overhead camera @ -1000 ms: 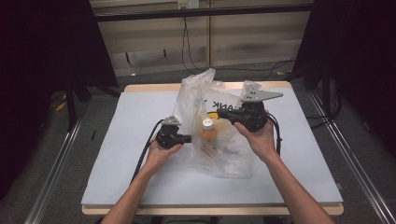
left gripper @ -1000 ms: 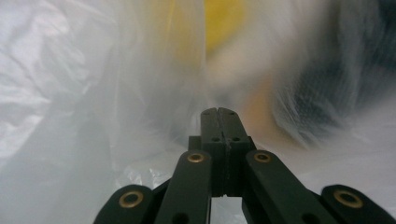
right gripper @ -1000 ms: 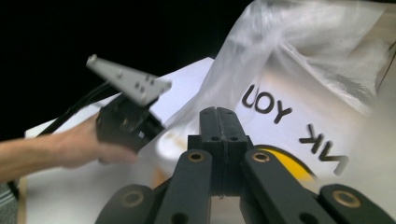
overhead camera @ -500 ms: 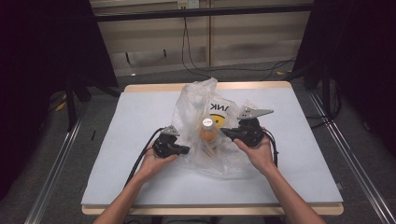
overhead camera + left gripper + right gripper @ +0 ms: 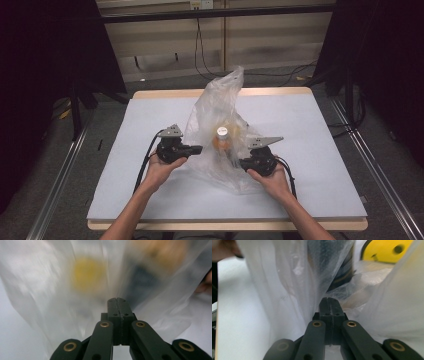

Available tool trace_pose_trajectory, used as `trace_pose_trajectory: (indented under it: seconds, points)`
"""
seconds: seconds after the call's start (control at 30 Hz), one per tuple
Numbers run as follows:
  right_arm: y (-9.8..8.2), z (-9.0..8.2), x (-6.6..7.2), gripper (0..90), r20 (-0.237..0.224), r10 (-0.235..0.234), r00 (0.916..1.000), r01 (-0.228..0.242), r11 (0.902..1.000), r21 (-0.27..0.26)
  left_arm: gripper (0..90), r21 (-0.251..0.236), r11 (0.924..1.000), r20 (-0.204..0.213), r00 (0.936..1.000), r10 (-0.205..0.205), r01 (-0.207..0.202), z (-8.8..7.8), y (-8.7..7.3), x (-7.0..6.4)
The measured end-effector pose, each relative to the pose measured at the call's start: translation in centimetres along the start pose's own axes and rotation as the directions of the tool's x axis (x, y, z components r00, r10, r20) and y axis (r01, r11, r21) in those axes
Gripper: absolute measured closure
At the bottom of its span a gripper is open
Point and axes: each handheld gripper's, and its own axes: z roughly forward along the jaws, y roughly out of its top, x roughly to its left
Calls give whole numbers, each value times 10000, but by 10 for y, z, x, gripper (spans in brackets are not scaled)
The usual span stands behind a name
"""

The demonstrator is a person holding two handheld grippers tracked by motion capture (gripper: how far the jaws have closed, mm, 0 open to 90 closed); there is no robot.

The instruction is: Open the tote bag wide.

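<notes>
The left gripper [image 5: 196,149] sits just left of centre in the high view, held in the person's left hand [image 5: 161,165], and its jaws point right into the side of the clear plastic bag [image 5: 220,120]. In the left gripper view the jaws are pressed tight together with the film bunched around their tips, so it looks pinched on a fold of the bag, though that picture is blurred. The right gripper [image 5: 242,163] mirrors it, a little lower and right of centre, its jaws likewise closed flat against each other on the bag's film in the right gripper view.

Between the two, the bag stands on the pale table [image 5: 320,150], its top rising to a peak in the upper middle of the frame. Inside it, near the frame's centre, stands a bottle with a white cap [image 5: 222,137] and orange contents — and beyond it something yellow [image 5: 384,250], seen at the upper right of the right gripper view.

As I read it, the step in hand is gripping the bag on both sides, to pull it open or shift it with its load. The next move calls for both grips to hold while the hands move together — evenly, since the thin film may slip or tear and the bottle could topple.
</notes>
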Motion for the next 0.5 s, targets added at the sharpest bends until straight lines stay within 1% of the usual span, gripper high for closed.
trace_pose_trajectory:
  seconds: [0.03, 0.07, 0.13, 0.17, 0.2, 0.23, 0.27, 0.3, 0.37, 0.4, 0.43, 0.5]
  points:
    - [-1, 1, 1, 900, -26, -74, 10000, 74, 10000, -15, 900, -152, 9999, 53, 10000, 63, -62, -2, 6, -4]
    - [-1, 0, 3, 900, -55, -106, 9999, 106, 9999, 36, 900, -273, 9994, 75, 9997, 214, -212, -3, 13, -7]
    - [-1, 0, 7, 900, -213, -111, 9997, 109, 9999, -74, 900, -552, 9975, 208, 9987, 460, -448, -6, 25, -14]
    - [-1, -1, 10, 900, -363, -66, 9993, 59, 9998, -195, 900, -742, 9959, 271, 9981, 547, -525, -7, 29, -17]
    - [-2, 1, 19, 900, -500, -200, 9986, 191, 9997, -171, 900, -917, 9938, 320, 9973, 655, -623, -10, 35, -22]
    - [-2, 1, 23, 900, -588, -184, 9981, 174, 9997, -187, 900, -1033, 9921, 338, 9966, 753, -714, -11, 37, -25]
    - [-2, 1, 23, 900, -588, -184, 9981, 174, 9997, -187, 900, -1155, 9898, 392, 9953, 886, -836, -13, 40, -29]
    - [-1, 1, 28, 900, -668, -255, 9974, 234, 9992, -317, 900, -1267, 9873, 506, 9934, 1028, -957, -14, 43, -34]
    - [4, -2, 37, 900, -669, -487, 9966, 448, 9973, -589, 900, -1416, 9829, 605, 9900, 1276, -1180, -17, 48, -43]
    - [8, -4, 41, 900, -690, -490, 9964, 435, 9959, -788, 900, -1474, 9801, 641, 9875, 1436, -1330, -18, 51, -47]
    - [12, -6, 44, 900, -693, -537, 9961, 466, 9939, -1004, 900, -1494, 9787, 629, 9864, 1517, -1409, -19, 54, -50]
    - [19, -9, 48, 900, -703, -605, 9957, 509, 9902, -1304, 900, -1531, 9758, 815, 9821, 1701, -1563, -18, 61, -55]
